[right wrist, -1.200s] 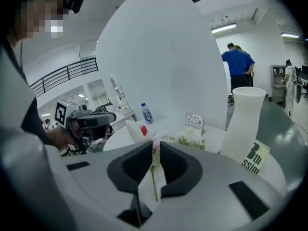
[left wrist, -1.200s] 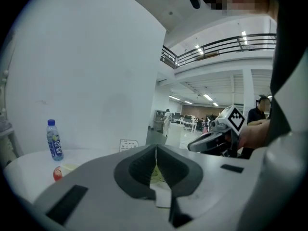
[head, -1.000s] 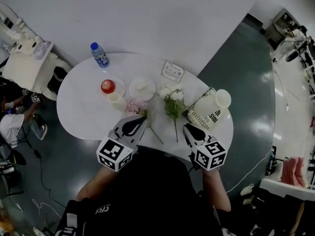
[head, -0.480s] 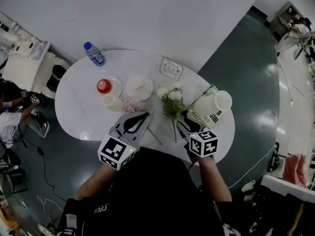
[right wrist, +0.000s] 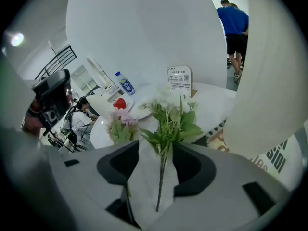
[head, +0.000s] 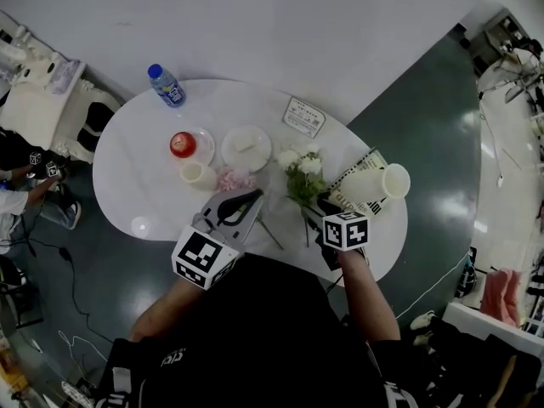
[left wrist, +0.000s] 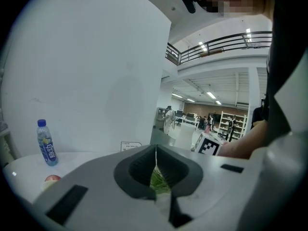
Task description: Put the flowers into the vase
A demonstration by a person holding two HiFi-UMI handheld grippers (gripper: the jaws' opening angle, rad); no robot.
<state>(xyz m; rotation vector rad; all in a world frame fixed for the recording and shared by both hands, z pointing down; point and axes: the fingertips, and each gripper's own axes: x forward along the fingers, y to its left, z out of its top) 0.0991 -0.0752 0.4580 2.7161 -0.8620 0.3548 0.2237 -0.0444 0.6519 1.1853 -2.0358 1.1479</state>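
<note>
Jaws of right gripper [right wrist: 155, 159]: wide, just been opening, astride thin dark stem [right wrist: 160, 179] of white-blossomed green-leaved flower bunch [head: 301, 170] on white oval table [head: 136, 194]. Close low on bare stem, below leaves. White cylindrical vase [head: 372, 185]: just right. Left gripper [left wrist: 155, 153]: jaws together.

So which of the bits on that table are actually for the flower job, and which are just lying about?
For the job: white flowers, pink flowers, vase.
Lying about: water bottle, apple, cup, plate, card.

Blue-capped bottle [head: 166, 85], red apple [head: 182, 144], sign card [head: 303, 116], white table [head: 127, 168].
</note>
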